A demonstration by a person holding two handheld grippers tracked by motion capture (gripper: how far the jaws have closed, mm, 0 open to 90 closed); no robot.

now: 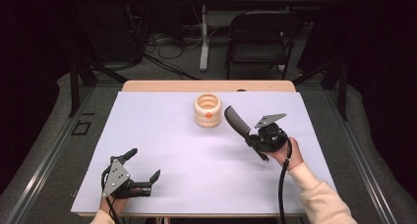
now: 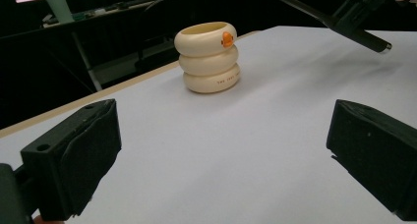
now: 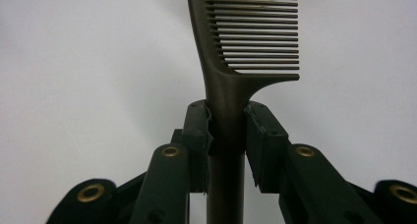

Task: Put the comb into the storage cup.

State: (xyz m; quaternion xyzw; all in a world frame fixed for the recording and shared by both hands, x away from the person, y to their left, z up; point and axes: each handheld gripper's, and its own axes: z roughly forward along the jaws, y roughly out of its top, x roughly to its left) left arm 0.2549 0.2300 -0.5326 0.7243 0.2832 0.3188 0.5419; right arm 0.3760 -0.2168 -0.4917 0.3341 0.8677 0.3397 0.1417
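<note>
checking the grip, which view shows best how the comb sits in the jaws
The right gripper view: the comb fills it close up, its handle clamped between the right gripper pads, teeth pointing right. The high view shows the comb small, beside the cream container. The left gripper view catches its handle far off.

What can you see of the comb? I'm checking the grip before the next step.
The comb is dark, looks like plastic, with one row of fine straight teeth along one side of its spine and a round handle. The right gripper is shut on the handle just below the teeth, a jaw pressing each side. In the high view it is held tilted above the white table, teeth end pointing toward the cream ringed holder but apart from it.
</note>
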